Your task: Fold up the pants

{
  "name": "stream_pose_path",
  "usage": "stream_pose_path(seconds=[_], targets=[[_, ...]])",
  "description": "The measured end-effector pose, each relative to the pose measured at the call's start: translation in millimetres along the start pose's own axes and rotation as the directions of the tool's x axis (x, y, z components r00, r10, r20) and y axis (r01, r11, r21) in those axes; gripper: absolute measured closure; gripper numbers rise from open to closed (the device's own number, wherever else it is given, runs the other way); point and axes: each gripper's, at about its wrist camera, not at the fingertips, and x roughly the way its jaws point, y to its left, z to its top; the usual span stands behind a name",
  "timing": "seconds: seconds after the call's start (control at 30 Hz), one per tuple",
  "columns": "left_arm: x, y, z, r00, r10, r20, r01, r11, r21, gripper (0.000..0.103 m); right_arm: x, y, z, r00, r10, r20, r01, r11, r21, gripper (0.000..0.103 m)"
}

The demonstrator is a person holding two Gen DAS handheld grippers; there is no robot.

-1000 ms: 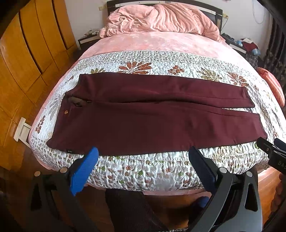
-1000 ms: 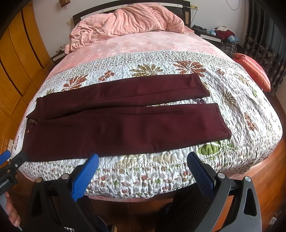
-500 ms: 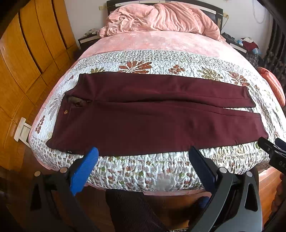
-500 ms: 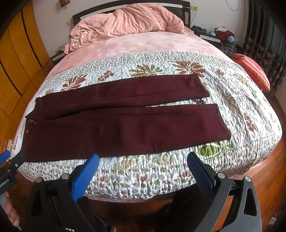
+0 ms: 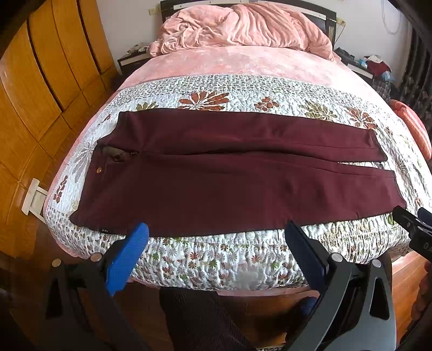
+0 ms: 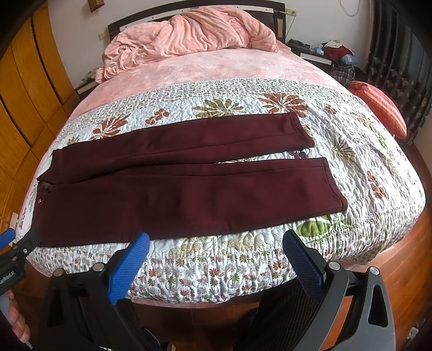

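a floral quilt [image 5: 216, 89] in white, rust and green covers the near part of the bed, draping over its foot. beyond it lies a pink sheet [image 5: 243, 63], and a crumpled pink blanket [image 6: 189, 37] is heaped against the dark headboard [image 6: 278, 8]. orange wooden wardrobe doors [image 5: 32, 81] line the left wall. an orange-red striped cushion [image 6: 380, 108] sits off the bed's right edge, near dark patterned curtains [image 6: 391, 54]. a cluttered nightstand [image 6: 324, 54] stands by the headboard.

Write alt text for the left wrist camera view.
Dark red pants lie flat and unfolded across a flowered quilt on a bed, waist at left. The open left gripper hovers at the near edge, holding nothing.
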Motion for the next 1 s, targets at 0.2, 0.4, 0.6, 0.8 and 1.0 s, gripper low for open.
stream_pose_path(seconds=[0.2,0.4,0.6,0.8,1.0], targets=[[2,-1,0,1.000,0.004,-0.003,-0.004,1.000,0.003,0.003,1,0,0,1.000,-0.001,-0.001,0.001,1.000,0.001,0.004],[2,-2,0,1.000,0.003,-0.004,-0.003,1.000,0.003,0.003,1,0,0,1.000,0.000,-0.001,0.000,1.000,0.003,0.004],[5,-3,1,1.000,0.006,-0.007,-0.006,1.000,0.006,0.003,3,0,-1,1.000,-0.001,-0.004,0.001,1.000,0.003,0.004],[10,-9,4,1.000,0.010,-0.018,-0.010,1.000,0.014,0.003,10,-4,1,1.000,-0.002,-0.011,0.002,1.000,0.006,0.004],[26,-15,12,1.000,-0.010,-0.024,0.011,1.000,0.027,0.003,28,-31,27,0.998,0.068,0.006,-0.068,0.998,-0.002,0.004]])
